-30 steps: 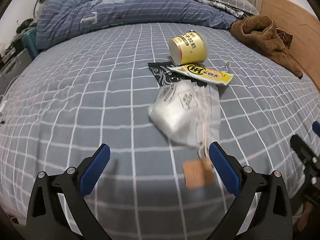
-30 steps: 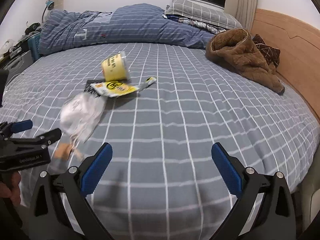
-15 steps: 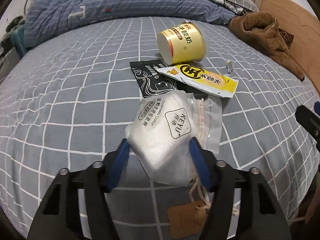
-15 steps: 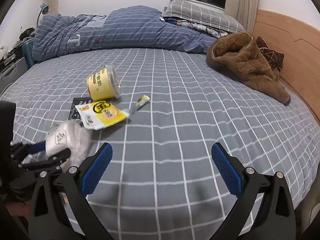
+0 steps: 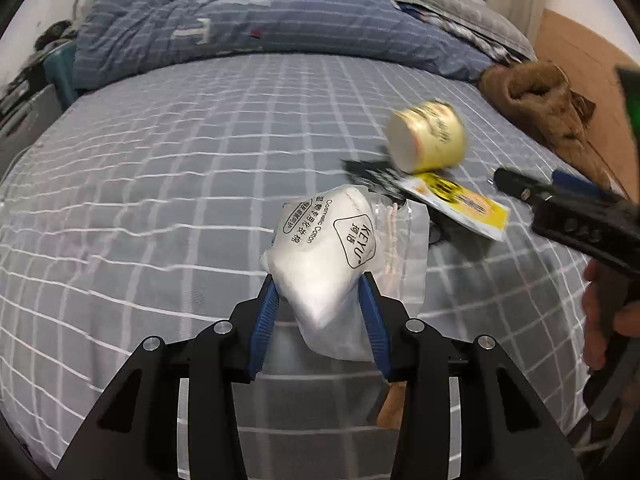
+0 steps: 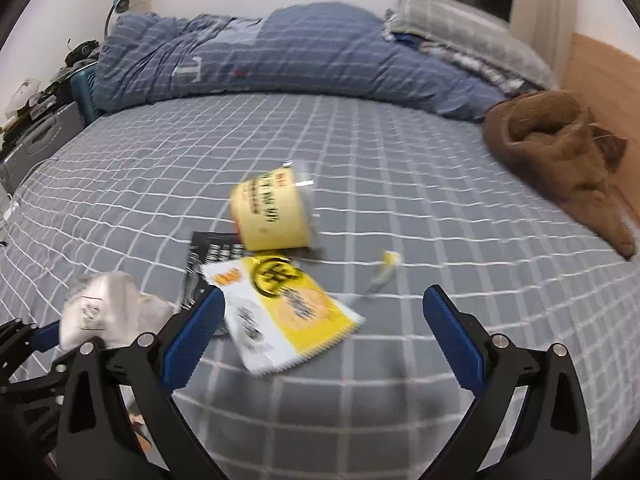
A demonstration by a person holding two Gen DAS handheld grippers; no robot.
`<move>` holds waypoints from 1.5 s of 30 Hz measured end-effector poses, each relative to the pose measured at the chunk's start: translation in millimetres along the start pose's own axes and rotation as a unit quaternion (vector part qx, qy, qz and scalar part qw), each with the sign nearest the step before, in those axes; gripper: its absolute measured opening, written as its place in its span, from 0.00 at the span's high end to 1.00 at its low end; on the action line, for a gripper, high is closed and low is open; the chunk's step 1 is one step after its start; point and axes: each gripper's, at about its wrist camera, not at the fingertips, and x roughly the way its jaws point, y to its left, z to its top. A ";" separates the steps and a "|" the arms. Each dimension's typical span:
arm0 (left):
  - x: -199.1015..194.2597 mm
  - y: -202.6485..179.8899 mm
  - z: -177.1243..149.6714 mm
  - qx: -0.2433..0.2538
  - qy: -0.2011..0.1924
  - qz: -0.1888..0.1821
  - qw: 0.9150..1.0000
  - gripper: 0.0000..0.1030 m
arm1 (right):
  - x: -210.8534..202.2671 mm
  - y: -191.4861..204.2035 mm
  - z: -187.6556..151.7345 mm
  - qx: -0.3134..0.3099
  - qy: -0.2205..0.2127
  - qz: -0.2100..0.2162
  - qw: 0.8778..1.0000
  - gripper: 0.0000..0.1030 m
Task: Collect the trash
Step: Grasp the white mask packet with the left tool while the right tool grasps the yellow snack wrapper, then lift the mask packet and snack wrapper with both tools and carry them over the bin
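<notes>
Trash lies on the checked bed (image 5: 168,184) — my left gripper (image 5: 318,300) has its jaws closing on the white cotton-pad bag (image 5: 324,256), pads pressing its sides. My right gripper (image 6: 320,320) hangs with jaws spread wide and empty over the yellow wrapper (image 6: 288,304). Just behind that wrapper lie a black sachet (image 6: 208,260) and a tipped yellow cup (image 6: 272,216) — touching it.
</notes>
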 end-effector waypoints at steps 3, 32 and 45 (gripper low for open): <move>3.1 20.5 2.0 -0.017 -0.001 0.012 1.000 0.60 | 30.2 14.1 -4.8 -0.017 0.031 0.003 0.999 0.07; 10.5 19.2 1.6 -0.021 0.000 0.012 1.000 0.60 | 56.1 0.9 -16.3 0.007 0.064 0.015 0.998 0.74; -5.6 -6.2 -0.7 -0.003 -0.011 -0.003 1.000 0.60 | -3.2 -9.5 -24.1 0.012 0.032 -0.013 0.999 0.74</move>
